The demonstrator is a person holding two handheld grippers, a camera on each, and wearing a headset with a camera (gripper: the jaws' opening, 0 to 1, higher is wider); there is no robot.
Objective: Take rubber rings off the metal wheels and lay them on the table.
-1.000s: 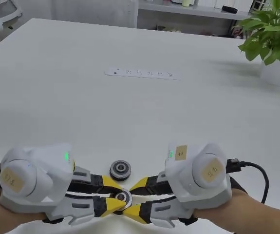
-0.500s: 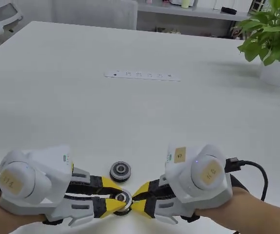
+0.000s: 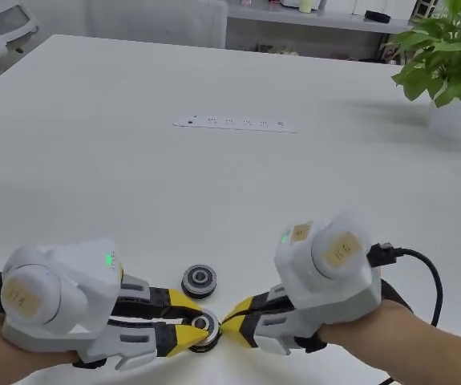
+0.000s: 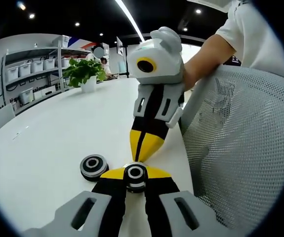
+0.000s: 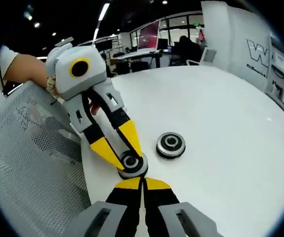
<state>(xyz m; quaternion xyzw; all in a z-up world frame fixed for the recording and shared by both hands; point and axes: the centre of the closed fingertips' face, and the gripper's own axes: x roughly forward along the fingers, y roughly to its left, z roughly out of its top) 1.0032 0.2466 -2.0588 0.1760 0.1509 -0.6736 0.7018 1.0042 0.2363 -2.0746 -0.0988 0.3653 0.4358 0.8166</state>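
Holding, left: the left gripper (image 3: 192, 322) has its jaws pinching the held wheel (image 3: 203, 325) from both sides, low over the surface (image 3: 230, 192) at the person's 6 o'clock, close to the near edge.
Right jaws: the right gripper (image 3: 228, 321) shows its yellow tips pressed together, touching the wheel's rim. I cannot tell whether any of the rubber ring (image 4: 136, 167) is caught between them.
Ring status: judged not yet off; the dark band sits all round the held wheel.
Second wheel: the second wheel (image 3: 199, 281) lies flat just beyond the held one, at 12 o'clock from it, ring on, untouched.
Risk 1: the tips may skid off the rim with no rubber caught, since they meet on a narrow curved edge.
Risk 2: a sideways pull could twist the held wheel out of the left jaws, which grip a round metal part.
Risk 3: a ring that stretches and lets go suddenly could flick toward the near edge and off the surface.
Risk 4: a jerk forward could knock the second wheel and set it rolling toward 12 o'clock.
Elsewhere: a power strip (image 3: 235, 123) at 12 o'clock and a plant (image 3: 442, 48) at 2 o'clock, both well apart from the work.
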